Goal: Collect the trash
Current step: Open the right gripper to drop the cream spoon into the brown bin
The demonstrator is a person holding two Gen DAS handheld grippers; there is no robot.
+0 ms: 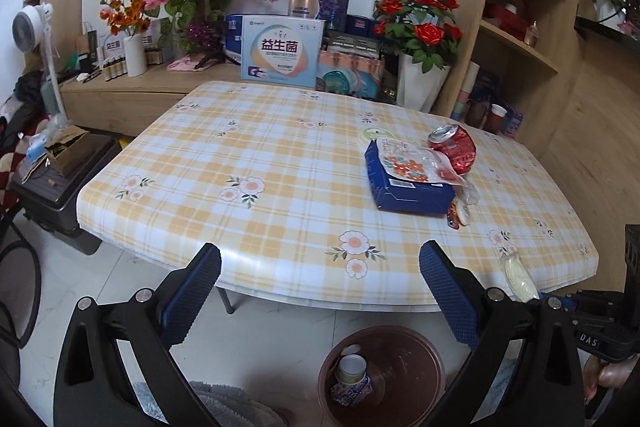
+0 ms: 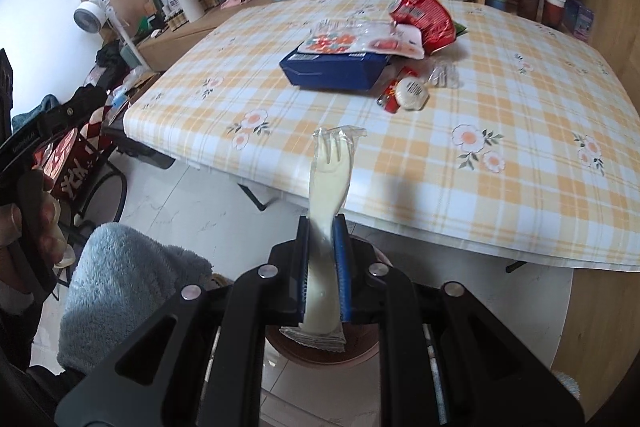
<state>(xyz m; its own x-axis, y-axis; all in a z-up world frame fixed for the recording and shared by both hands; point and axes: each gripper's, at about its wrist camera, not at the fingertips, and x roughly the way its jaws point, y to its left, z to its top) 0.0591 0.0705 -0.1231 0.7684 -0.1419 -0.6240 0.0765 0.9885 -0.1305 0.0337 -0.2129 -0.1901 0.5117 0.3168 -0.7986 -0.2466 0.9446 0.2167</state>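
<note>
My right gripper (image 2: 323,227) is shut on a white plastic fork in a clear wrapper (image 2: 330,167), held upright over the brown trash bin (image 2: 320,355) by the table's front edge. The fork also shows in the left wrist view (image 1: 518,277). My left gripper (image 1: 320,267) is open and empty above the floor, in front of the table. The bin (image 1: 404,343) below it holds a paper cup (image 1: 351,367). On the table lie a blue box (image 1: 408,187), a floral wrapper (image 1: 408,163), a crushed red can (image 1: 456,143) and small packets (image 2: 408,91).
The checked table (image 1: 260,155) has a wooden shelf unit (image 1: 516,47) to the right and a low cabinet with flowers and boxes (image 1: 280,47) behind. A black case (image 1: 52,187) stands at the left. A grey rug (image 1: 224,407) lies on the floor.
</note>
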